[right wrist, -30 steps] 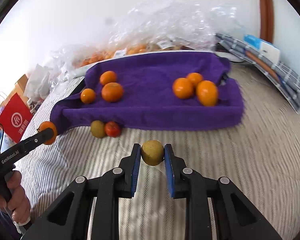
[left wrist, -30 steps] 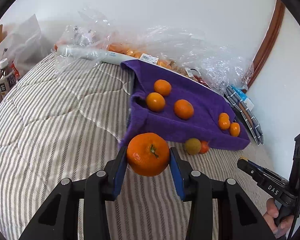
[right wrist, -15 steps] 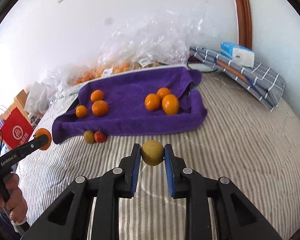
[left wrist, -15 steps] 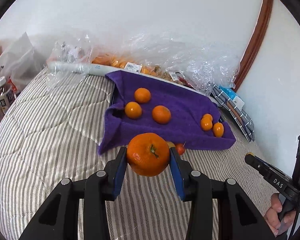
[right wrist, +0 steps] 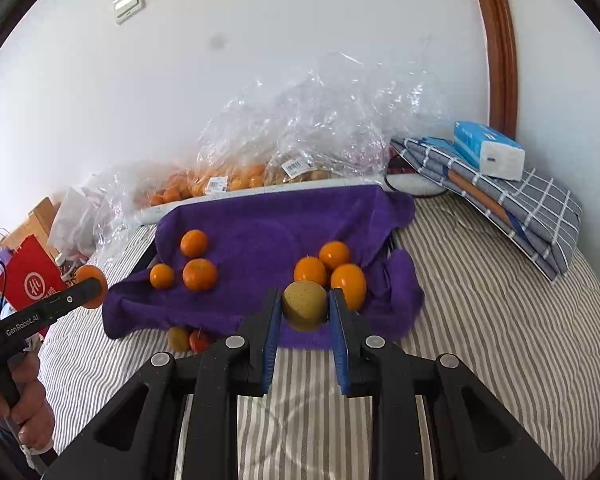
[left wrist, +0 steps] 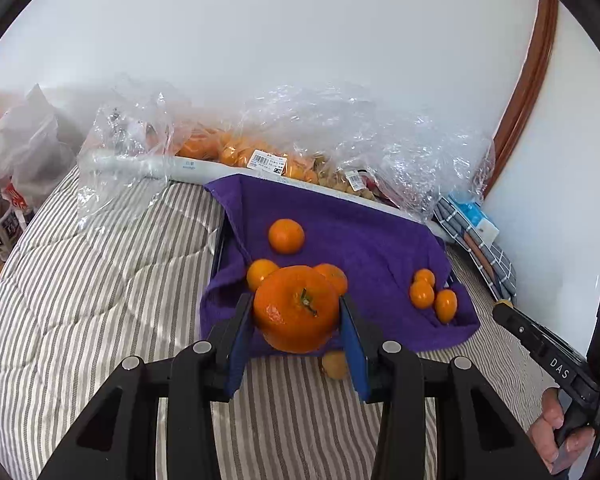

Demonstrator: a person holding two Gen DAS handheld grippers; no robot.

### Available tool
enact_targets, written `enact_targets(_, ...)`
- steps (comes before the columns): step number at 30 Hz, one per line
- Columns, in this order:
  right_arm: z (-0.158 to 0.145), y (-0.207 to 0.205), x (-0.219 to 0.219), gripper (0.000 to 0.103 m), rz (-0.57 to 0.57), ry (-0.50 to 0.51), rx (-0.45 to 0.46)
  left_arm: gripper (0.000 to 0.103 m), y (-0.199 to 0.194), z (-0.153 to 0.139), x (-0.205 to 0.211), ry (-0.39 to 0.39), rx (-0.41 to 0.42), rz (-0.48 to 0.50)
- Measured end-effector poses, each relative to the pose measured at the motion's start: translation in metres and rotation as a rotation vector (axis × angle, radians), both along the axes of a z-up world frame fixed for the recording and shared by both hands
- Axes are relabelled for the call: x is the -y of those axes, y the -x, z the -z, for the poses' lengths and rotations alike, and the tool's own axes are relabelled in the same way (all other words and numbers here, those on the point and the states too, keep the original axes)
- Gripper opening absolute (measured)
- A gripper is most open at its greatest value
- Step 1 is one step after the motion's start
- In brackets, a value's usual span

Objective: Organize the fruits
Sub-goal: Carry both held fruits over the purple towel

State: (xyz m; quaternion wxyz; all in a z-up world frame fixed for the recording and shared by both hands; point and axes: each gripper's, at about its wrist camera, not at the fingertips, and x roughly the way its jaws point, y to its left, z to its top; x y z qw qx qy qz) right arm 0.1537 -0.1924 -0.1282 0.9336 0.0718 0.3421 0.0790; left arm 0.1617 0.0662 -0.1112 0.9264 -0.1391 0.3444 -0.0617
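Observation:
My left gripper (left wrist: 296,312) is shut on a large orange (left wrist: 296,308) and holds it above the striped bed, near the front edge of the purple towel (left wrist: 352,236). My right gripper (right wrist: 304,306) is shut on a yellow-green round fruit (right wrist: 304,304), held above the towel's (right wrist: 268,224) front edge. On the towel lie three oranges at the left (right wrist: 198,274) and three at the right (right wrist: 348,280). A yellow-green fruit (right wrist: 178,338) and a small red fruit (right wrist: 199,341) lie on the bed in front of the towel.
Clear plastic bags with more fruit (right wrist: 236,178) lie behind the towel by the wall. Folded checked cloth with a tissue pack (right wrist: 488,150) sits at the right. Bottles (left wrist: 2,224) and a red bag (right wrist: 32,276) stand off the bed's left side.
Both grippers have risen and drawn back from the towel, each still holding its fruit. The towel and its oranges now appear smaller and lower in both views.

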Motion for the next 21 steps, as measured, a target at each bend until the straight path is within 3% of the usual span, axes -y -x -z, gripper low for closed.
enact_targets(5, 0.009, -0.029, -0.010, 0.024, -0.025, -0.007, -0.010, 0.040, -0.029, 0.009, 0.005, 0.004, -0.011, 0.004)
enact_targets(11, 0.041, -0.059, -0.016, 0.024, -0.048, -0.030, -0.086, 0.040, -0.061, 0.028, 0.009, 0.015, -0.039, 0.024)
enact_targets(21, 0.057, -0.066, -0.027, 0.024, -0.074, 0.005, -0.111, 0.040, -0.065, 0.045, 0.020, -0.003, -0.044, 0.087)
